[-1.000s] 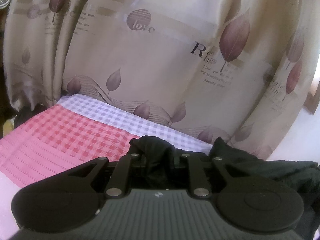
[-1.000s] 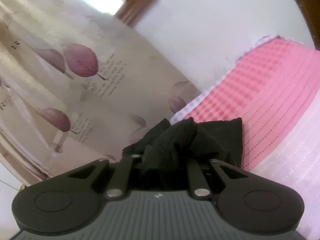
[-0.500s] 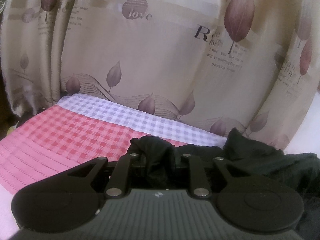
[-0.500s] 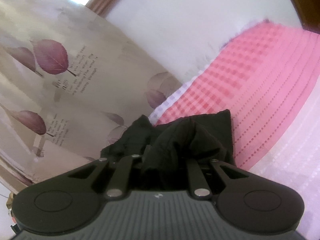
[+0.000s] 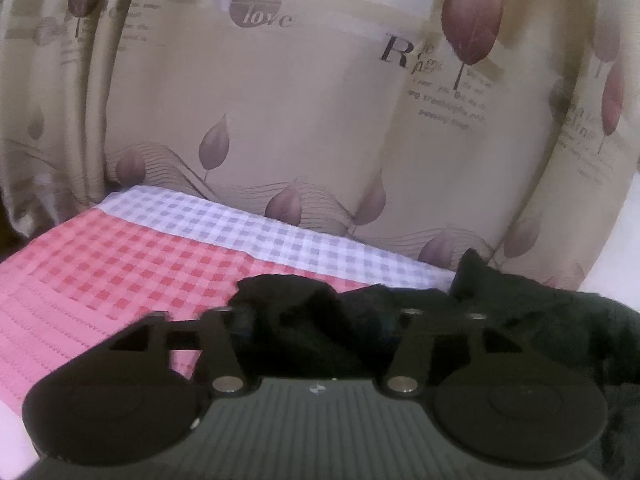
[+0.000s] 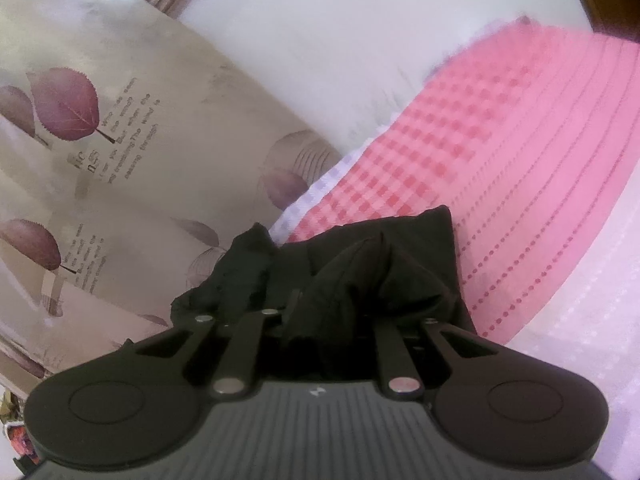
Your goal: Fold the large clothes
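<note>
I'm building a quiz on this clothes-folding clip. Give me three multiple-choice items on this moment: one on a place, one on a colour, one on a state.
1. Where does the black garment lie?
A. On the pink checked bedspread
B. On a wooden floor
C. Hung on the curtain

2. What colour are the big leaves printed on the curtain?
A. Green
B. Purplish red
C. Blue

3. How does the right gripper stand?
A. Wide open, nothing in it
B. Shut on a white towel
C. Shut on a bunch of the black garment

Key:
1 A, the dark cloth rests on the pink checks in both views.
2 B, the leaves show purplish red on beige.
3 C, black fabric bunches up between its close-set fingers. The left gripper is opening, with the garment lying loose between its fingers.
</note>
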`<state>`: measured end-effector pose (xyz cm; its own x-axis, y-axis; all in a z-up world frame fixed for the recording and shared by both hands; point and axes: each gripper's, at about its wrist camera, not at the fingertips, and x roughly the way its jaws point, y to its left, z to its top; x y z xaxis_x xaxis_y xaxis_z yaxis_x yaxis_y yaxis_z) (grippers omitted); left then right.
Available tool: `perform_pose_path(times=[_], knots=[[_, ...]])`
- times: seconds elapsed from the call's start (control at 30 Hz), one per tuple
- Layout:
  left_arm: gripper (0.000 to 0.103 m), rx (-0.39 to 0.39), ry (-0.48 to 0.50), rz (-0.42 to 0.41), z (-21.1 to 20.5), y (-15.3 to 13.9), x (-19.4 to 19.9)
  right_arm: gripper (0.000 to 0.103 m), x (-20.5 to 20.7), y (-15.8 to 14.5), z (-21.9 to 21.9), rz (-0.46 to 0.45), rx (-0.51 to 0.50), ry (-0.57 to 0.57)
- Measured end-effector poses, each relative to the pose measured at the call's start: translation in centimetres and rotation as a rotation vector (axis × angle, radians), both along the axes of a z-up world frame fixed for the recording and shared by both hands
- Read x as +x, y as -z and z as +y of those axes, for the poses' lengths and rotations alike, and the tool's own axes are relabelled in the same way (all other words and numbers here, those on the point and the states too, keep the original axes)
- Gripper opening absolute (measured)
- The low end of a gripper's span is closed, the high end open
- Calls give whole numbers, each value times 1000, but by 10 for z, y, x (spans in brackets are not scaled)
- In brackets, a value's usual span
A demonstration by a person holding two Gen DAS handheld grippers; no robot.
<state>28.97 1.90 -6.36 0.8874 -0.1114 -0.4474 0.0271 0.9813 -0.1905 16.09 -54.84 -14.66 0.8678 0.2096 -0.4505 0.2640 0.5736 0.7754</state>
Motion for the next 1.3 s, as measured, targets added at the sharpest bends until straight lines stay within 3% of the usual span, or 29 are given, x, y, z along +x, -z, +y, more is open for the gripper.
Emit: perform_pose_path(times=[0.03, 0.07, 0.13, 0.2, 0.3, 0.37, 0.43, 0.53, 0.6, 0.63, 0.67, 0.7, 0.73, 0.77, 0.8, 0.87, 0.93, 1.03, 1.13, 1.23, 1.3], knots=[[92, 14, -25, -25, -1, 0, -2, 16, 1, 2, -1, 0, 14, 2], [101, 37, -65, -54, -2, -1, -5, 17, 2, 5, -2, 2, 35, 7], [103, 66, -111, -126, -3, -4, -13, 20, 3, 11, -6, 8, 94, 20], [103, 53, -95, -131, -1, -6, -13, 24, 4, 17, -12, 9, 169, 29], [103, 54, -97, -133, 2, -9, -14, 42, 2, 24, -21, -31, 295, 42], [103, 55, -101, -151, 2, -13, -19, 69, -3, 25, -26, -84, 364, 61], [103, 52, -114, -175, 2, -18, -26, 87, -12, 20, -30, -151, 383, 109], [100, 18, -69, -203, 1, -29, -36, 91, -30, 4, -38, -243, 357, 200], [95, -18, 25, -187, -5, -37, -37, 90, -38, -17, -34, -286, 268, 195], [90, -26, 84, -173, -12, -40, -36, 83, -38, -34, -25, -307, 155, 148], [86, -27, 127, -159, -20, -42, -35, 64, -34, -56, -7, -303, -8, 72], [83, -28, 165, -141, -29, -43, -33, 53, -29, -73, 14, -282, -151, -6], [73, -29, 201, -117, -39, -43, -30, 42, -21, -87, 37, -262, -267, -86], [56, -32, 236, -85, -50, -42, -25, 41, -13, -98, 64, -253, -350, -165], [47, -33, 268, -52, -60, -41, -20, 40, -6, -105, 87, -249, -407, -219], [22, -24, 341, 14, -81, -35, -7, 28, 13, -113, 134, -222, -511, -322], [12, -2, 399, 41, -100, -29, 0, 22, 32, -111, 173, -191, -582, -404], [12, 56, 438, 68, -120, -19, 9, 12, 58, -100, 213, -132, -651, -491], [12, 114, 410, 129, -127, -1, 27, 9, 83, -79, 230, -46, -751, -547], [12, 131, 366, 156, -116, 18, 42, 5, 94, -62, 215, 37, -787, -528], [12, 79, 343, 170, -101, 30, 50, 3, 93, -54, 193, 57, -759, -496]])
